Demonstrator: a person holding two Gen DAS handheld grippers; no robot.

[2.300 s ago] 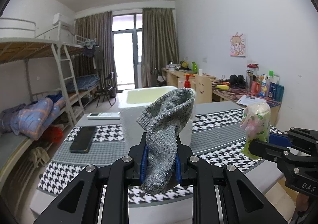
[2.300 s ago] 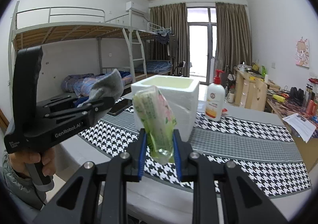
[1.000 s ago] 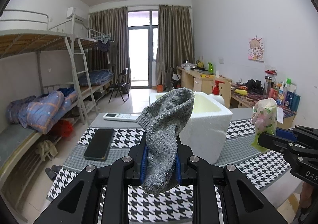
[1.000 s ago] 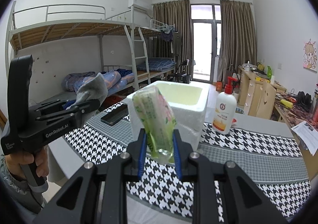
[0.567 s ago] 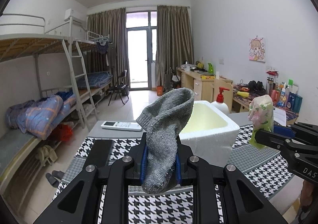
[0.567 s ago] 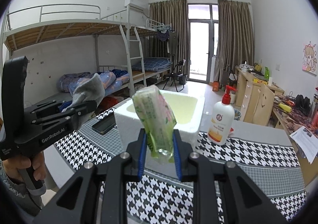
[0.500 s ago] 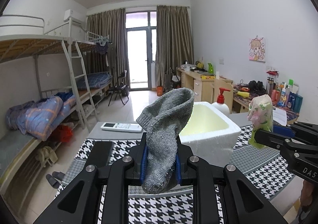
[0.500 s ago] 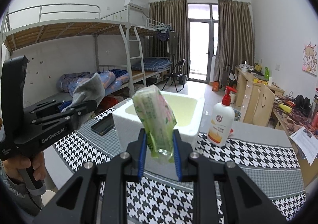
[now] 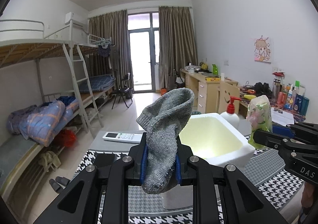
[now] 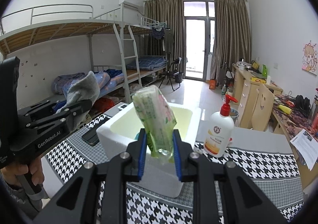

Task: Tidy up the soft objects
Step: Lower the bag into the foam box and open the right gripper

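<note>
Carrying step: left tongs (image 9: 158,166) clamp a grey knitted sock (image 9: 165,134), right tongs (image 10: 160,156) a green tissue pack (image 10: 155,116); next, release both over the white foam box (image 9: 216,142).

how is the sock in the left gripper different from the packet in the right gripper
The grey sock is knitted cloth, and its open cuff flops to one side; the green packet is glossy printed plastic that stands stiffer, leaning only slightly. The sock's toe hangs below the fingers; the packet's end sits between them. Both are clamped upright near the white foam box.
</note>
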